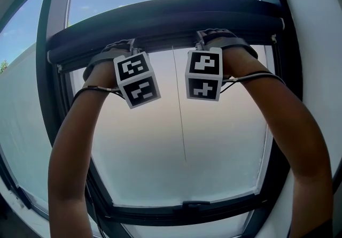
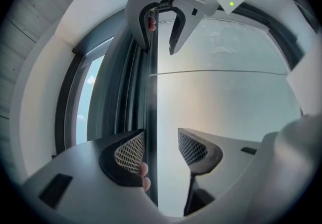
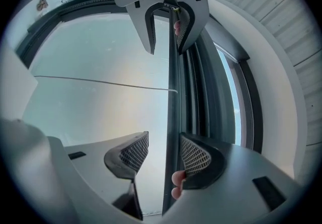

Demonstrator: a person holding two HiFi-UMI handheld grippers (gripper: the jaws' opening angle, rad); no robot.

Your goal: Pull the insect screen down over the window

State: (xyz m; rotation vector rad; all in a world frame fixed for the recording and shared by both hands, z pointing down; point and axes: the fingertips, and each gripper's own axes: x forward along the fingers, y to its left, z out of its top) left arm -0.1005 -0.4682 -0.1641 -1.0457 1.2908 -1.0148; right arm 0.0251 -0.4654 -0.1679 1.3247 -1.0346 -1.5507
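Two grippers, head view: the left gripper [image 1: 118,48] and the right gripper [image 1: 216,39] are raised side by side to the screen bar [image 1: 171,17], marker cubes facing the camera.
Screen bar, head view: dark, lying across the window frame [image 1: 53,98] high up, with blue sky above it.
Cord, head view: a thin cord [image 1: 180,108] hangs from the bar's middle, between the two forearms.
Left gripper view, jaws: the left gripper [image 2: 161,150] is released, its pads apart with the screen bar [image 2: 152,117] running between them; one pad sits just beside the bar, the other stands clear.
Left gripper view, rest: fingers [image 2: 145,176] show behind the near pad; the right gripper [image 2: 163,21] straddles the same bar farther along.
Right gripper view, jaws: the right gripper [image 3: 163,153] is likewise released, the screen bar [image 3: 172,117] between its pads, close to one and apart from the other.
Right gripper view, rest: fingers [image 3: 177,185] show by the near pad; the left gripper [image 3: 166,21] straddles the bar beyond, and the cord [image 3: 100,82] crosses the pane.
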